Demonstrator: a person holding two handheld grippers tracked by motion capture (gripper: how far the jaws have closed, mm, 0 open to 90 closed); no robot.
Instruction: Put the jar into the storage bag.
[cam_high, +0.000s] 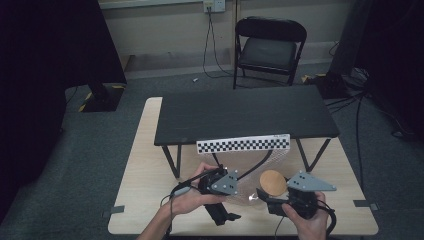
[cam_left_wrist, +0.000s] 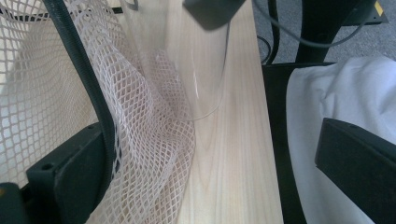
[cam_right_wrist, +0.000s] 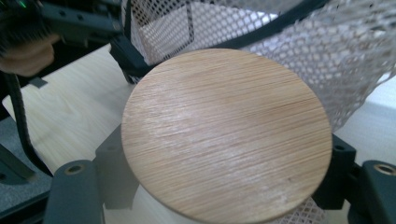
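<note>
My right gripper (cam_high: 265, 194) (cam_right_wrist: 224, 186) is shut on a clear jar (cam_left_wrist: 187, 70) with a round bamboo lid (cam_high: 273, 182) (cam_right_wrist: 224, 135). It holds the jar just above the wooden table, at the mouth of a white mesh bag (cam_high: 252, 161) (cam_left_wrist: 154, 140) (cam_right_wrist: 336, 60). The bag's black rim (cam_left_wrist: 79, 60) lies against the inner side of one jaw of my left gripper (cam_high: 239, 189) (cam_left_wrist: 210, 177), whose jaws stand wide apart, open. In the left gripper view a dark jaw of the right gripper (cam_left_wrist: 212, 11) sits on the jar's top.
A light wooden table (cam_high: 145, 170) carries a low black platform (cam_high: 240, 112) with a checkerboard strip (cam_high: 243, 144) on its front edge. A folding chair (cam_high: 270, 47) stands behind on the grey carpet. The person's white clothing (cam_left_wrist: 336, 102) is at the near table edge.
</note>
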